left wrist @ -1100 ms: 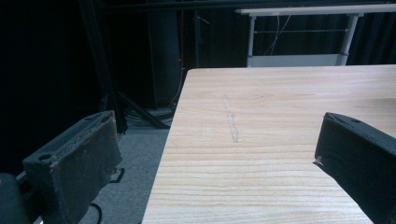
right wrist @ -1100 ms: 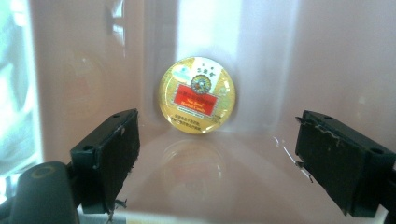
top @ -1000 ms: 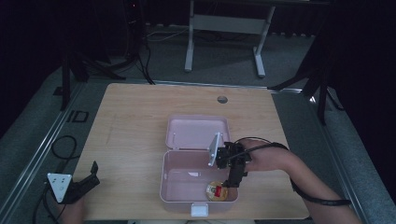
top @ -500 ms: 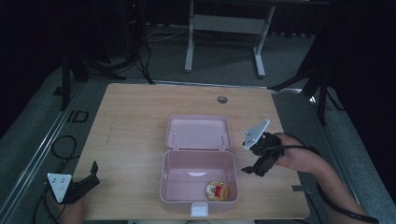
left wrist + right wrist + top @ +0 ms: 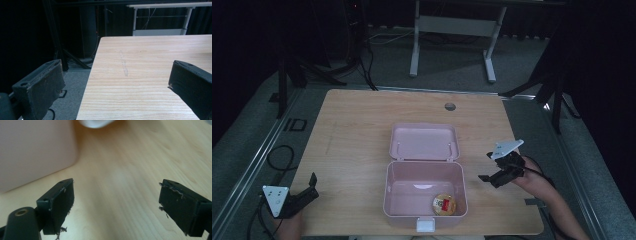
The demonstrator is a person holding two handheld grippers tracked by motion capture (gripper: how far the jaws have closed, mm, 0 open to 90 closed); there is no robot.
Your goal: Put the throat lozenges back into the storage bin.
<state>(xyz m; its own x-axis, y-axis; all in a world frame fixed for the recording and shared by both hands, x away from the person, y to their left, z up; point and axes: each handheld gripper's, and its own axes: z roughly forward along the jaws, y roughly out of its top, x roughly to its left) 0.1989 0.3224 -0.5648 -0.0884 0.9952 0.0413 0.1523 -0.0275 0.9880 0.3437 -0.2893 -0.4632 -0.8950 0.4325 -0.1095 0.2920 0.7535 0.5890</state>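
A pink lunch box (image 5: pixel 398 196) stands open near the table's front edge, its lid (image 5: pixel 424 142) laid flat behind it. Inside, at the front right, lies a small round item with a red label (image 5: pixel 444 204). My right gripper (image 5: pixel 488 167) hovers to the right of the box, open, with nothing between its jaws; in the right gripper view the box wall (image 5: pixel 32 150) is close at the left. My left gripper (image 5: pixel 312 186) rests open at the table's front left corner, far from the box. Its jaws (image 5: pixel 117 85) frame bare wood.
The wooden table (image 5: pixel 357 130) has a round cable hole (image 5: pixel 450 106) at the back. A white latch (image 5: pixel 425 224) sticks out at the box's front. A desk frame (image 5: pixel 452 25) stands beyond the table. Cables (image 5: pixel 277 155) lie on the floor at the left.
My right gripper has come out of the box and moved right, leaving the round item inside. It now sits lower beside the box. The left gripper has not moved.
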